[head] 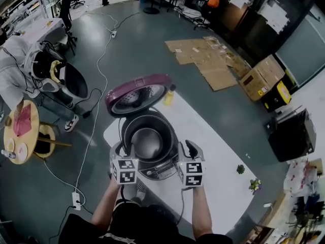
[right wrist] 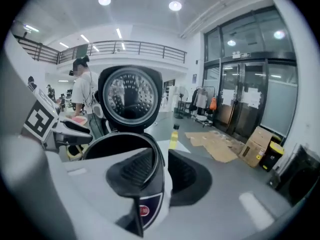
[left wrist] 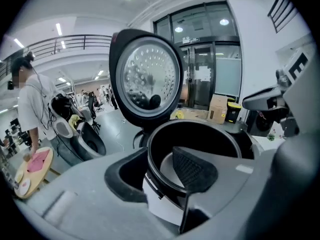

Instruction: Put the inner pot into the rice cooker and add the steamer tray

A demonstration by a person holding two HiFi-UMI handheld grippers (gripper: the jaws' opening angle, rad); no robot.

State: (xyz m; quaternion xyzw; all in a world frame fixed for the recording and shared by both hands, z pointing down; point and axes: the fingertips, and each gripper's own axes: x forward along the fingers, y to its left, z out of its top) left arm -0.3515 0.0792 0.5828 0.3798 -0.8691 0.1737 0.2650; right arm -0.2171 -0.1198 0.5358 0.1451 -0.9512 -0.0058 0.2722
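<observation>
The rice cooker (head: 152,169) stands open on the white table (head: 218,182), its purple lid (head: 137,93) tipped back. The grey metal inner pot (head: 147,142) sits inside it. My left gripper (head: 122,150) straddles the cooker's black rim (left wrist: 155,159) on the left side, one pad inside the opening and one against the white outer wall. On the right side my right gripper (head: 189,149) does the same, closed on the rim (right wrist: 159,159) just above a small red and blue badge (right wrist: 144,210). No steamer tray is in view.
A yellow bottle (head: 169,96) stands on the table behind the lid. Small green items (head: 240,169) lie at the table's right. A person (head: 20,67) stands by a round wooden table (head: 20,131) at the left. Cables (head: 96,131) and flattened cardboard (head: 213,60) lie on the floor.
</observation>
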